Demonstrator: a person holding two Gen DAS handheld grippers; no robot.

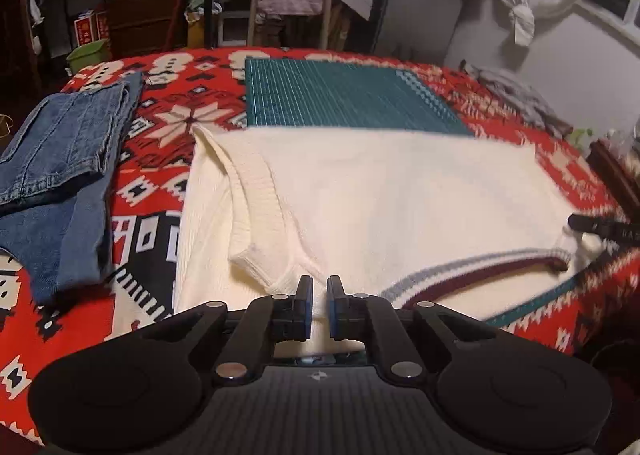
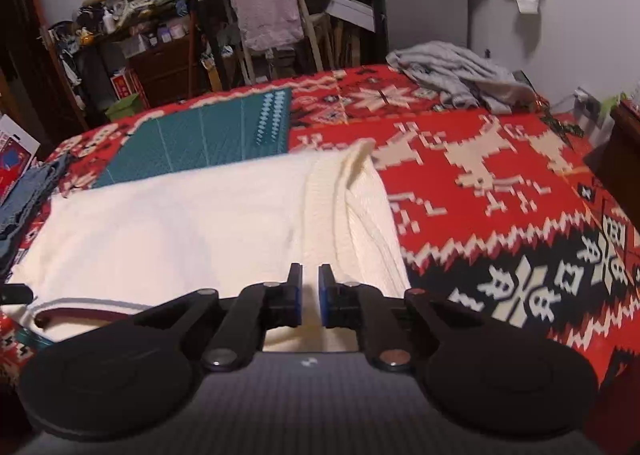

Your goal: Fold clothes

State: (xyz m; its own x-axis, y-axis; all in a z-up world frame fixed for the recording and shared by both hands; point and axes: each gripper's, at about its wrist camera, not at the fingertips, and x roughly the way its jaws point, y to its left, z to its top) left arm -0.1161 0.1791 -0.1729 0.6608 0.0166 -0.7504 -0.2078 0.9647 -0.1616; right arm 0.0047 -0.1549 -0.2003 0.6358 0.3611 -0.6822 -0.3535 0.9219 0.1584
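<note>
The cream sweater [image 1: 380, 199] lies flat on the patterned bedspread [image 2: 500, 183] just ahead of both grippers, long axis running side to side between them, its striped collar nearest, with the left gripper [image 1: 319, 295] and right gripper [image 2: 310, 283] each pinching its near edge.

A cream ribbed sweater [image 1: 380, 207] carries grey-blue and maroon stripes at its collar; it lies on a red blanket [image 2: 500, 183] patterned with white and black geometric motifs and snowflakes. A teal gridded mat [image 1: 340, 99], faded blue jeans [image 1: 60, 167] and a grey garment [image 2: 452, 75] lie nearby
</note>
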